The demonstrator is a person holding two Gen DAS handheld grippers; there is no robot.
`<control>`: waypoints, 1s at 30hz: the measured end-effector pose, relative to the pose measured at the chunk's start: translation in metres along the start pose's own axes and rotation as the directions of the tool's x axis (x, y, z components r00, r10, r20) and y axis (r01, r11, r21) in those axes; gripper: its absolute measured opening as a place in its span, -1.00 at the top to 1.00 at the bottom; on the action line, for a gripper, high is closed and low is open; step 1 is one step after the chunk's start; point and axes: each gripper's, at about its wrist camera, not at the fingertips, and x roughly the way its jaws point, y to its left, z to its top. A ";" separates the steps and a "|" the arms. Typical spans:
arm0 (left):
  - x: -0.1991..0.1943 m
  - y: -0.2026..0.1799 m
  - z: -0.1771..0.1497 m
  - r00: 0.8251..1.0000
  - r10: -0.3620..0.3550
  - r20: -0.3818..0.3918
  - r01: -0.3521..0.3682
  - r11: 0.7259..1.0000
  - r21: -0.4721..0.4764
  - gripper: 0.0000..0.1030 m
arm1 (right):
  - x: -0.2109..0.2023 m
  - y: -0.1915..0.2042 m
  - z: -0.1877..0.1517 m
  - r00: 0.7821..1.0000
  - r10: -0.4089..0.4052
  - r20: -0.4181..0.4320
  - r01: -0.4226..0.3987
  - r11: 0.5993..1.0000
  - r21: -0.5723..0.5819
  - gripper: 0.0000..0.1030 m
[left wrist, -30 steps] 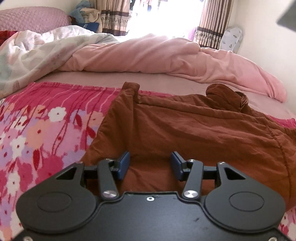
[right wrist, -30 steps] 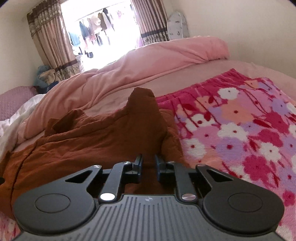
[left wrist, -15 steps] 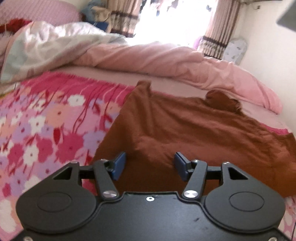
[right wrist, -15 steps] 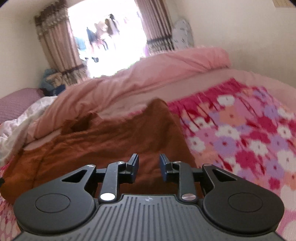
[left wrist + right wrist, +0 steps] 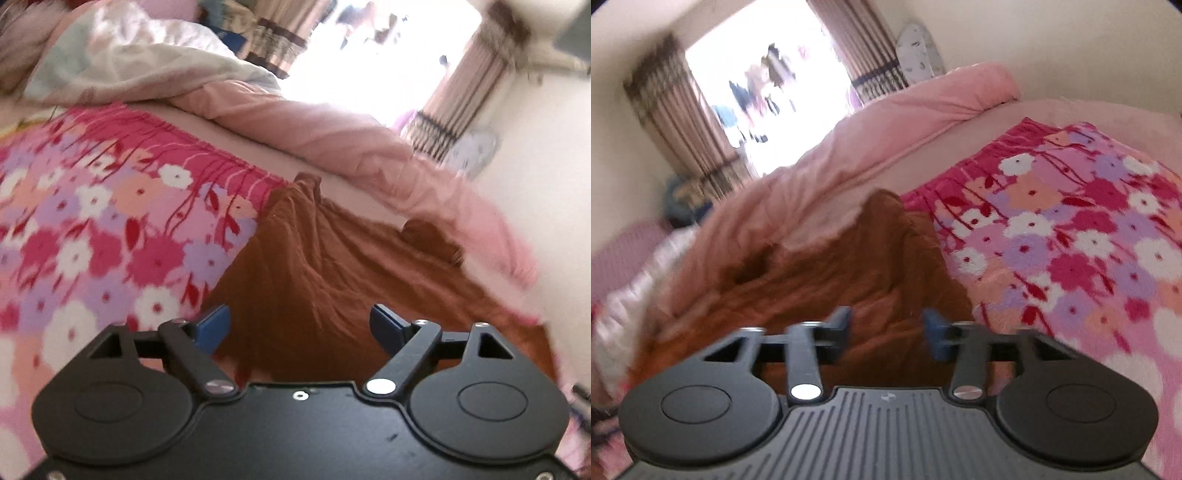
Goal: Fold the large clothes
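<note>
A large brown garment lies crumpled on the floral pink blanket on the bed. It also shows in the right wrist view, with one end peaked toward the pink duvet. My left gripper is open and empty, raised over the garment's near left edge. My right gripper is open and empty, raised over the garment's near right part. Neither touches the cloth. Both views are tilted and blurred.
A rumpled pink duvet lies across the far side of the bed, with a pale quilt at the left. Curtains frame a bright window behind. A wall stands at the right. The floral blanket spreads right of the garment.
Both grippers have opened wider and pulled up and back from the garment. The right one let go of the cloth. Both views have tilted, and the garment lies flatter.
</note>
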 end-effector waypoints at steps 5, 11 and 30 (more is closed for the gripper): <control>-0.009 0.017 -0.023 0.996 -0.092 -0.021 0.086 0.979 -0.186 -0.70 | -0.021 -0.026 -0.020 0.980 0.196 -0.043 -0.175 0.938 0.298 -0.50; 0.018 0.033 -0.036 0.990 -0.127 -0.056 0.097 0.921 -0.377 -0.70 | 0.001 -0.044 -0.050 0.976 0.199 -0.092 -0.138 0.884 0.448 -0.50; 0.071 0.033 -0.001 0.992 -0.125 -0.008 0.107 0.879 -0.464 0.41 | 0.055 -0.043 -0.038 0.995 0.095 -0.020 -0.069 0.833 0.549 0.08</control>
